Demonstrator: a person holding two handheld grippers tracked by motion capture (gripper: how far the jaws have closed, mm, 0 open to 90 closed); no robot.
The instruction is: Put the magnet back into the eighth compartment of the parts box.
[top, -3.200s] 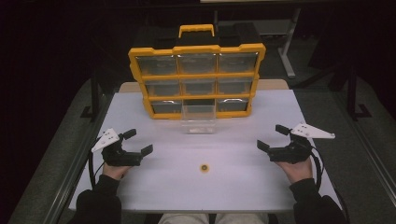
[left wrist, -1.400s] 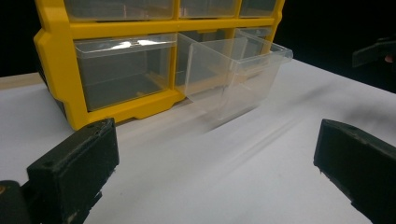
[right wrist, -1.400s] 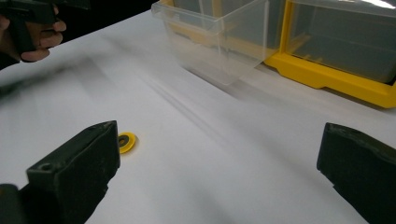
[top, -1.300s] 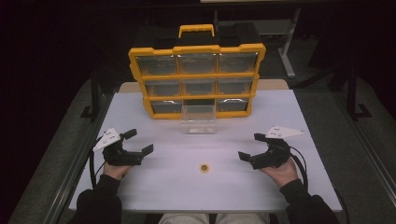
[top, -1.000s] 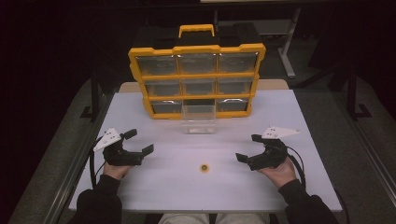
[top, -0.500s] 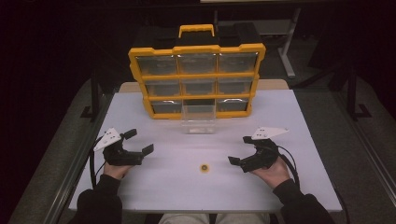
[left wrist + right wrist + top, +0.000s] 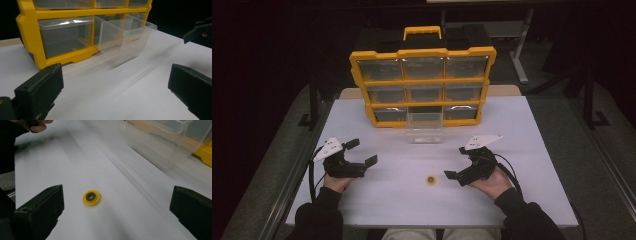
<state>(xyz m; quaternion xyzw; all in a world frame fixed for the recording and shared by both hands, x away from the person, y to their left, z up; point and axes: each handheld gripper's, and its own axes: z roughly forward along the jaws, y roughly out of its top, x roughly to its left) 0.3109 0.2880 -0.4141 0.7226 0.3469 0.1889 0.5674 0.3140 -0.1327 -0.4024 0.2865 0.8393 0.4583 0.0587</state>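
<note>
Washer (image 7: 430, 179) lies before drawer (image 7: 425, 127), left of right claw (image 7: 457, 170).

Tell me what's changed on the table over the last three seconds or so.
The right tongs moved in from the table's right side toward the middle and nearer the person, and now sit open just right of the yellow washer, without gripping it. The left tongs stayed put, open. The washer, the organizer and its pulled-out clear drawer haven't moved.
</note>
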